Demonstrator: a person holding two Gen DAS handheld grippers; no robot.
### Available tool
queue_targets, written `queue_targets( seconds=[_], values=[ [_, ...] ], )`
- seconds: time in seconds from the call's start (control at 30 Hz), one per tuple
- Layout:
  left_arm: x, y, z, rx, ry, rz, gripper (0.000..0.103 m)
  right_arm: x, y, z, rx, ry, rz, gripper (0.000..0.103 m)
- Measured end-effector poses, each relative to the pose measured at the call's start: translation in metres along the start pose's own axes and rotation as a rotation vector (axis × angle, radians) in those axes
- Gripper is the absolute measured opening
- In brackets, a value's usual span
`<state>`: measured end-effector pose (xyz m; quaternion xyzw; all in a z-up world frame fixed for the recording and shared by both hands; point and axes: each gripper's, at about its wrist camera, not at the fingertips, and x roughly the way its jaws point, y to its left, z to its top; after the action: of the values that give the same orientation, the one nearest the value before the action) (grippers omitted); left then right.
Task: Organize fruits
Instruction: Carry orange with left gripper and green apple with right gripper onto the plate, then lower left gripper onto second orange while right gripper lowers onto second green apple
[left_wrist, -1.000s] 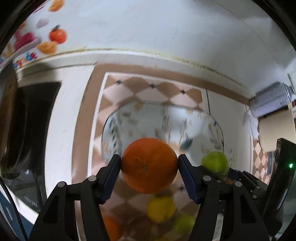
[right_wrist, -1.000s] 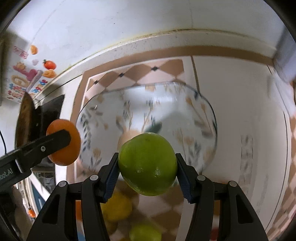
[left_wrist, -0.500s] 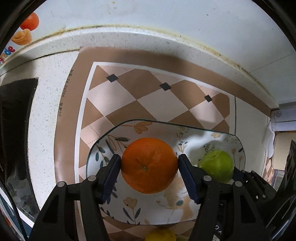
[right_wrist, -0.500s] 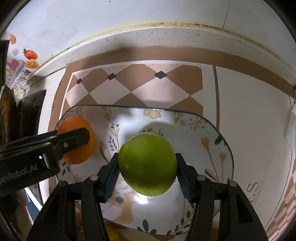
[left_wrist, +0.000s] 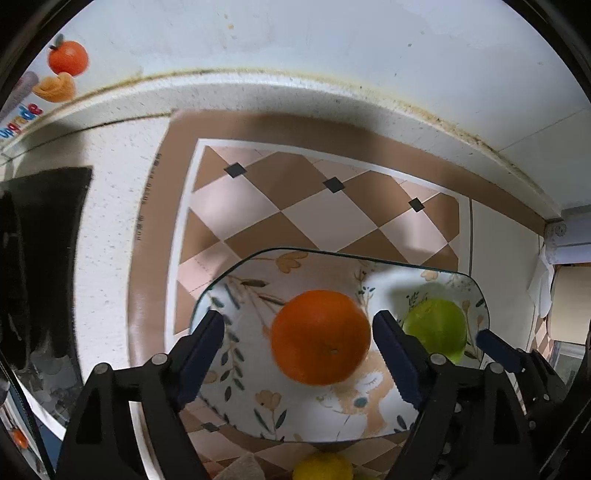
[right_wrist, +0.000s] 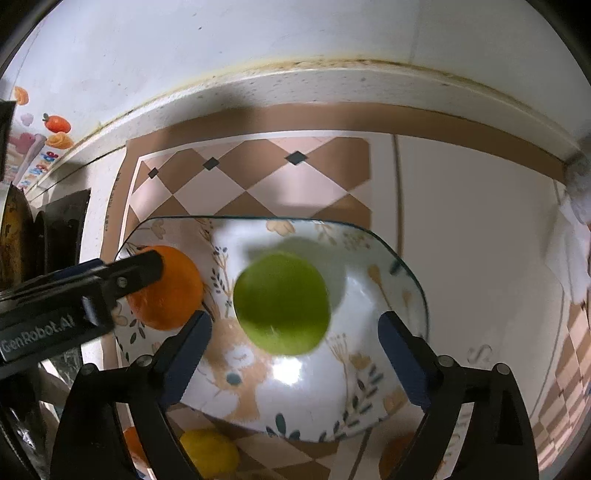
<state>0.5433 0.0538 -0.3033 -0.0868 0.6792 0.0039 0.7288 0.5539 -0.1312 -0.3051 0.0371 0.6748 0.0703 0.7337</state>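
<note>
Between the spread blue pads of the left hand-held gripper (left_wrist: 298, 334) sits a round orange (left_wrist: 320, 336) with dimpled skin, clear of both pads, so the jaws are released. The right hand-held gripper (right_wrist: 294, 334) is likewise wide apart, its pads well off a smooth green fruit (right_wrist: 282, 302), slightly blurred. Both fruits lie on a glossy plate (right_wrist: 388, 391) with cut corners, printed with leaves, flowers and a sleeping cartoon animal; the orange is toward its left side, the green fruit to its right. Below the plate's near edge a yellow lemon (right_wrist: 208, 458) rests on a mat (left_wrist: 258, 206) of tan and cream diamonds with small dark squares. The mat covers a speckled white bench (left_wrist: 110, 206) that meets a white wall (left_wrist: 332, 37) along a stained seam. A fruit sticker (left_wrist: 59, 74) is on the wall at left.
</note>
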Motion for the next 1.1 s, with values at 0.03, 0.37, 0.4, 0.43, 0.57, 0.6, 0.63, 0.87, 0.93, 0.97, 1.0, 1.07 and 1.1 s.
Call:
queue_targets(
  seconds=[0.03,0.37,0.4,0.43,0.57,0.6,0.63,0.87,0.93,0.97,1.0,1.07,1.1],
  values=[
    [-0.004,0.0,-0.003,0.003,-0.007,0.001,0.082,-0.003,-0.002,-0.003,0.007,-0.001,-0.006,0.094],
    [-0.073,-0.002,-0.063,0.049,-0.164,0.085,0.082,-0.059,0.002,-0.059,0.053,-0.089,-0.08,0.094],
    [-0.077,0.002,-0.064,0.052,-0.177,0.092,0.082,-0.068,0.004,-0.068,0.054,-0.109,-0.089,0.094],
    [-0.082,0.003,-0.07,0.056,-0.192,0.099,0.082,-0.074,0.005,-0.074,0.056,-0.121,-0.093,0.094],
    [-0.104,0.004,-0.097,0.084,-0.261,0.122,0.082,-0.099,0.008,-0.103,0.072,-0.166,-0.087,0.094],
    [-0.111,0.004,-0.104,0.088,-0.277,0.125,0.082,-0.105,0.011,-0.109,0.072,-0.182,-0.093,0.094],
    [-0.116,0.004,-0.11,0.09,-0.289,0.124,0.082,-0.113,0.014,-0.116,0.071,-0.198,-0.098,0.094],
    [-0.153,0.006,-0.15,0.106,-0.369,0.104,0.082,-0.156,0.029,-0.152,0.067,-0.287,-0.106,0.094],
    [-0.161,0.007,-0.16,0.107,-0.38,0.096,0.082,-0.169,0.034,-0.164,0.061,-0.314,-0.102,0.094],
    [-0.166,0.008,-0.168,0.108,-0.388,0.091,0.082,-0.174,0.035,-0.168,0.059,-0.324,-0.103,0.094],
    [-0.169,0.008,-0.172,0.111,-0.394,0.09,0.082,-0.181,0.038,-0.173,0.057,-0.337,-0.101,0.094],
    [-0.176,0.009,-0.182,0.117,-0.41,0.088,0.082,-0.189,0.042,-0.181,0.057,-0.35,-0.089,0.094],
    [-0.178,0.01,-0.186,0.118,-0.416,0.088,0.082,-0.193,0.044,-0.186,0.057,-0.356,-0.082,0.094]
  ],
)
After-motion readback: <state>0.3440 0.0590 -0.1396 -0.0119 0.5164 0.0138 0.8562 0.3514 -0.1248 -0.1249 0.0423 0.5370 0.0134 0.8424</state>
